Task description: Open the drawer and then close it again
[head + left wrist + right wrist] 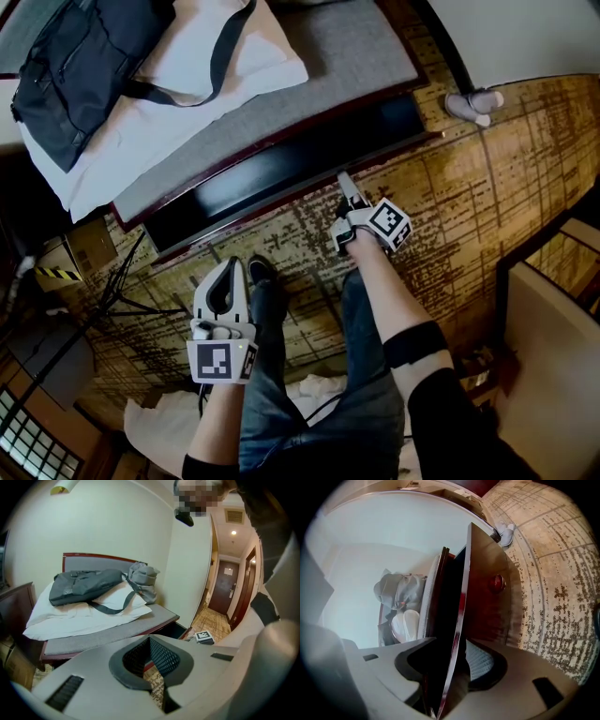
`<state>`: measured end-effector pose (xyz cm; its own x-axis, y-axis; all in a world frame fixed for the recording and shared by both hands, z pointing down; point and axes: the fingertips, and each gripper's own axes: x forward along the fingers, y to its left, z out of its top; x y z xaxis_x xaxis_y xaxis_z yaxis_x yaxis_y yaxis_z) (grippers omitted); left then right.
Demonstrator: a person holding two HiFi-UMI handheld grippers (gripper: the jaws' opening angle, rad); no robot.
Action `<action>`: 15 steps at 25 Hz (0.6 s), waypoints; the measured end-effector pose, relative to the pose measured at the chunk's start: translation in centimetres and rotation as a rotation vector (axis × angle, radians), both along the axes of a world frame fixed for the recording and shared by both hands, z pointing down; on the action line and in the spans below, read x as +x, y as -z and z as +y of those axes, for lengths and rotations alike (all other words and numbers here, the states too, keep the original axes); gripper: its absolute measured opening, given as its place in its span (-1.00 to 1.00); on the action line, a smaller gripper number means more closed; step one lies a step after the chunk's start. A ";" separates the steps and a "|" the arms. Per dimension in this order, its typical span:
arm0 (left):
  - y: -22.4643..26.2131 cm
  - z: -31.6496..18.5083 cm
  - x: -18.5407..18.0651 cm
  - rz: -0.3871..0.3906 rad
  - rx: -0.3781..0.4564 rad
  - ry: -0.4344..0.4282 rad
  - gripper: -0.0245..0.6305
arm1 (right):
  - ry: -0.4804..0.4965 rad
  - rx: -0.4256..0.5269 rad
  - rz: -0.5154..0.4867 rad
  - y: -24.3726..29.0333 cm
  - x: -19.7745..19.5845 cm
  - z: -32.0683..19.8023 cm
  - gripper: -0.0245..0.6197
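A low bed has a drawer under it, pulled out, with its dark inside (281,178) showing above the patterned carpet. Its glossy reddish front panel (487,602) carries a round knob (498,582). My right gripper (345,192) sits on that panel's top edge. In the right gripper view the panel runs between the two jaws of the right gripper (454,665), which are shut on it, the meshed pad (485,665) against its outer face. My left gripper (228,277) hangs shut and holds nothing, over the carpet beside the person's shoe, short of the drawer. In its own view, the left gripper (151,644) faces the bed.
A dark bag (84,56) lies on a white pillow (234,52) on the bed. Grey slippers (473,101) sit by the bed's right end. A cardboard box (80,248) and cables are at the left, pale furniture (553,319) at the right. The person's legs are between the grippers.
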<state>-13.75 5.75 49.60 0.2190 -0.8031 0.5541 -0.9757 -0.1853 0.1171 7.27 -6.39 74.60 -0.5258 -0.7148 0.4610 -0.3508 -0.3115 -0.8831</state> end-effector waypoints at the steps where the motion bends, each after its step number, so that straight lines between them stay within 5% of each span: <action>1: -0.1 0.0 -0.1 0.002 0.001 0.001 -0.92 | 0.014 0.002 0.014 0.1 -0.1 -0.3 -0.32; 15: -1.7 -0.4 -2.2 0.004 -0.017 0.049 -0.92 | -0.016 0.051 -0.049 0.0 -3.3 -6.3 -0.32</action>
<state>-15.92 5.35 51.28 0.1818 -0.8033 0.5672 -0.9831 -0.1347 0.1242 4.01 -12.71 74.57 -0.5355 -0.7450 0.3979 -0.3018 -0.2713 -0.9140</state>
